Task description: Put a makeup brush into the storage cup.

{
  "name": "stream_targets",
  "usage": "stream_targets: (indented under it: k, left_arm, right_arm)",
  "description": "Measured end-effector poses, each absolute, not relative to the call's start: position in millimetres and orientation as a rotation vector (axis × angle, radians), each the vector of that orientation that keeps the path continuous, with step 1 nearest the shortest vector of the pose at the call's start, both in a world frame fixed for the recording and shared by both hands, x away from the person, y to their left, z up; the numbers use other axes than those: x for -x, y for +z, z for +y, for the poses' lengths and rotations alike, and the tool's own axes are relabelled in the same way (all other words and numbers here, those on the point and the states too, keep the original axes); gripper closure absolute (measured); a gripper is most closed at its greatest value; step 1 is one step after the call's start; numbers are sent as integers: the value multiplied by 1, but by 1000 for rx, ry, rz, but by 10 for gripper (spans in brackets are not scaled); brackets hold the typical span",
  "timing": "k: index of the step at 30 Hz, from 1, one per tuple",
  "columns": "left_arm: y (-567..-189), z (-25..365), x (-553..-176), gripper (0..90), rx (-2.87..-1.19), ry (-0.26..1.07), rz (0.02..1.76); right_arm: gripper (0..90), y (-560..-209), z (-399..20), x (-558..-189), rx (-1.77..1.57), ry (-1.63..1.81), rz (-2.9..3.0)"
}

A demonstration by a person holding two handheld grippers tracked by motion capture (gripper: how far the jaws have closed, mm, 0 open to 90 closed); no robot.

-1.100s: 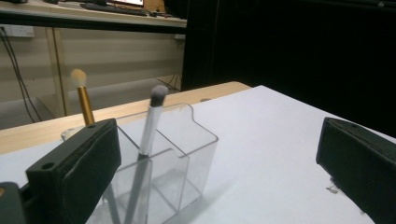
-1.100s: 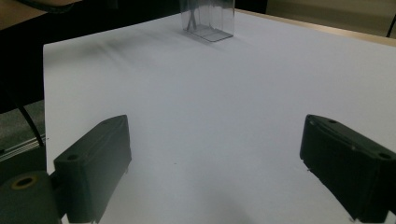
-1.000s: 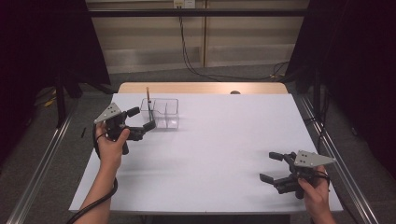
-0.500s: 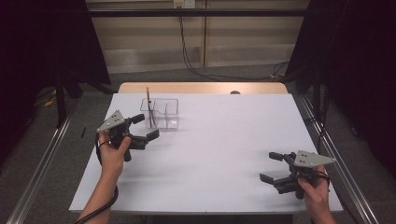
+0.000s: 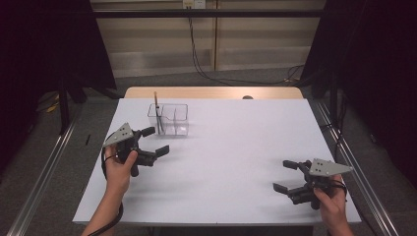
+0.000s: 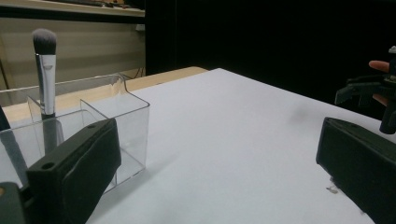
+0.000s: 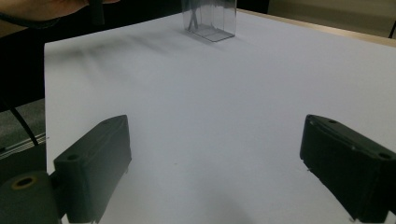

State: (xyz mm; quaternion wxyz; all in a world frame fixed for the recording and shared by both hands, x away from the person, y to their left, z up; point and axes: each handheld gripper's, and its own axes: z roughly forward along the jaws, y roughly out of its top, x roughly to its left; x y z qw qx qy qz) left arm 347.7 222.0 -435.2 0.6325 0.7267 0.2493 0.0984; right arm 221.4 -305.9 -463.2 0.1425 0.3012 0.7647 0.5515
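Left claw (image 5: 156,140) pulled back toward the near worktop edge, away from the clear organizer (image 5: 168,119), compared with a second ago when sitting right at its side. Jaws spread wide, nothing between them. Makeup brush (image 5: 157,112) upright in the organizer's left compartment, bristles up, just beyond and slightly left of the left claw. Likely reading: brush already dropped in, left hand retreating, placement step done.

Right claw (image 5: 289,177) unmoved at the near right corner of the white worktop (image 5: 246,137), also released and empty, well apart from the organizer.

Left gripper view: brush head (image 6: 44,41) grey and fluffy, silver ferrule, handle standing inside the divided box (image 6: 112,121) close beside the left jaw; divider walls clear there, barely readable from the high view. Right claw far off at right edge (image 6: 369,91).

Right gripper view: organizer (image 7: 210,18) far ahead, blurred; brush hard to make out there.
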Motion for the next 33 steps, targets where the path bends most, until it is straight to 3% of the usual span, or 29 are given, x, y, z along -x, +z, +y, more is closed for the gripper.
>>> stream_targets:
  k: [33]
  left_arm:
    - [-444, 247, -323, 0, -1695, 231, 563]
  right_arm:
    - [84, -463, -307, -223, -872, 1594, 2201]
